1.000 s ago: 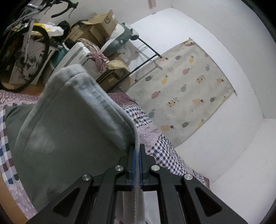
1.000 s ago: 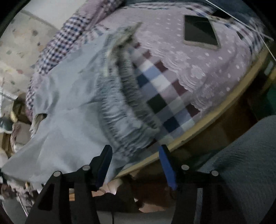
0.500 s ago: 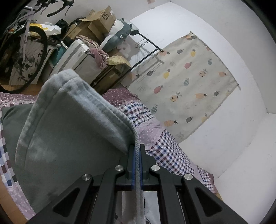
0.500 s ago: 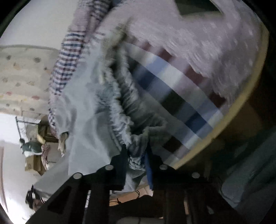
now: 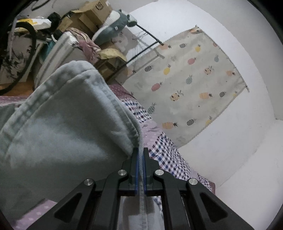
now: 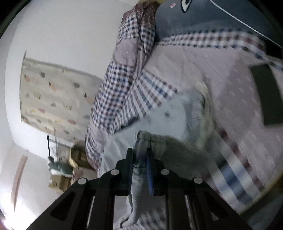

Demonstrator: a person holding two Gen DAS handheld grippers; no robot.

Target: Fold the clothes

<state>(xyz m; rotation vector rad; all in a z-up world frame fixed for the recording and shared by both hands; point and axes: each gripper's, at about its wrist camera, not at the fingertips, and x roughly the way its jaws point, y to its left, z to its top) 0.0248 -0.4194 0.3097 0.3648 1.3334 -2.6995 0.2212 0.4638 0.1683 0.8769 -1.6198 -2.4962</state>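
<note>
A pale grey-blue garment (image 5: 67, 127) of thick cotton fills the left half of the left wrist view, its stitched hem curling up and over. My left gripper (image 5: 140, 154) is shut on that hem, a strip of cloth running down between the blue pads. In the right wrist view the same garment (image 6: 169, 113) lies rumpled on the bed, with its gathered elastic band (image 6: 153, 139) bunched at my right gripper (image 6: 140, 154), which is shut on it. The picture there is motion-blurred.
The bed has a lilac dotted and checked quilt (image 6: 235, 99) with a dark flat phone (image 6: 267, 95) on it. A pineapple-print cloth (image 5: 191, 83) hangs on the white wall. Cardboard boxes (image 5: 88, 16), a suitcase (image 5: 60, 49) and a bicycle wheel (image 5: 19, 58) crowd the far corner.
My right gripper went from open above the elastic band to shut on it, then swung upward with the cloth. My left gripper kept its hold and lifted the hem closer to the camera.
</note>
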